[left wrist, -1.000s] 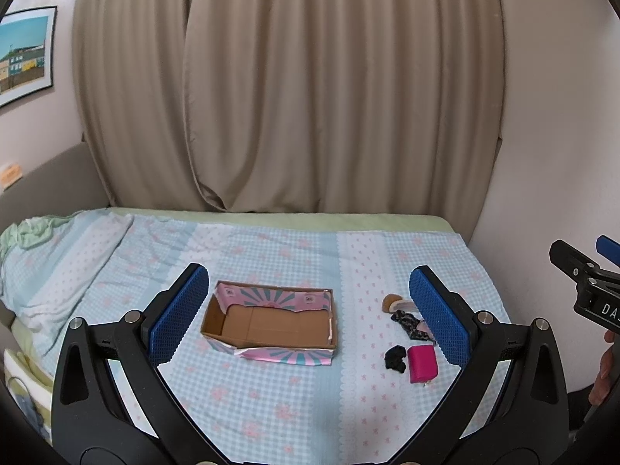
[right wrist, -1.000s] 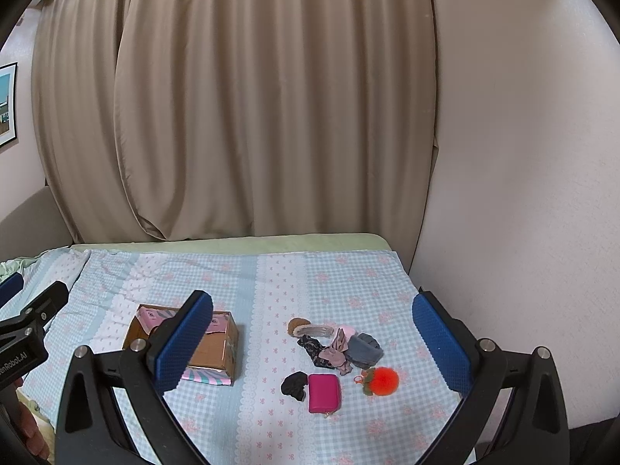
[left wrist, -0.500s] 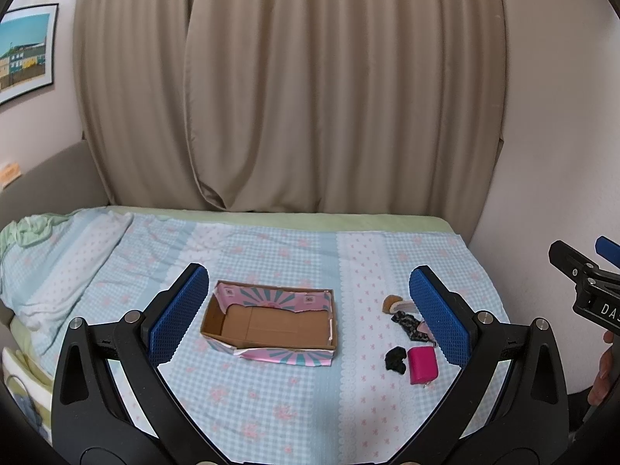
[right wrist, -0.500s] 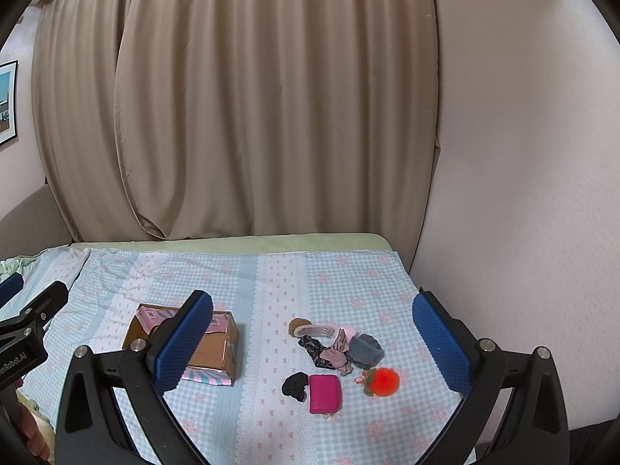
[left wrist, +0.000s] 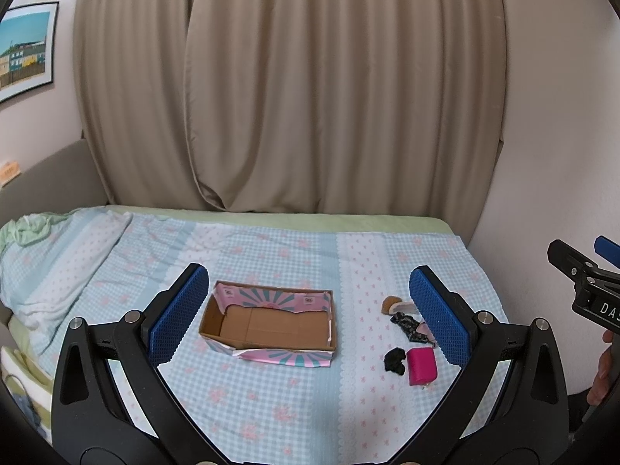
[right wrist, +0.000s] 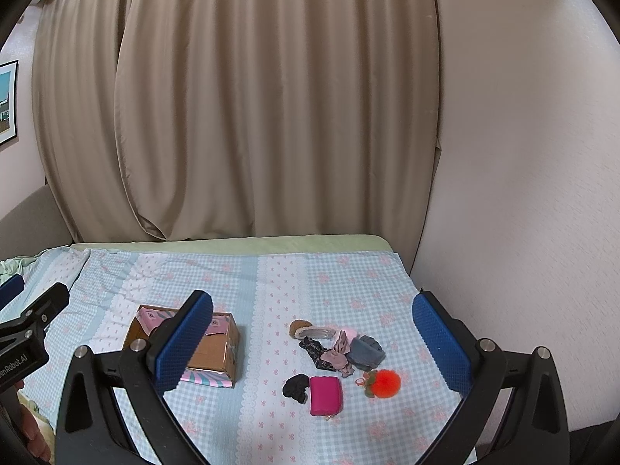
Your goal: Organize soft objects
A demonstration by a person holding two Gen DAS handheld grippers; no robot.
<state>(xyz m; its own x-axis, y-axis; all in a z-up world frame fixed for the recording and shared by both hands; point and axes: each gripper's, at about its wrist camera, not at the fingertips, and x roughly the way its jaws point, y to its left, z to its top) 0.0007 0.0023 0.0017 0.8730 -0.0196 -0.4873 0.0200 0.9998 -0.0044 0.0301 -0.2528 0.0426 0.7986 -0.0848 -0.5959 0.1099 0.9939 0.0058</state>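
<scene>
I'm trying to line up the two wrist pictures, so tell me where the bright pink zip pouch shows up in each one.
Left wrist view: the pink zip pouch lies low right on the bed, just inside the right blue pad.
Right wrist view: the pouch lies low centre, between the two pads.
Shared landmark: the black scrunchie touching its left side in both views.
</scene>
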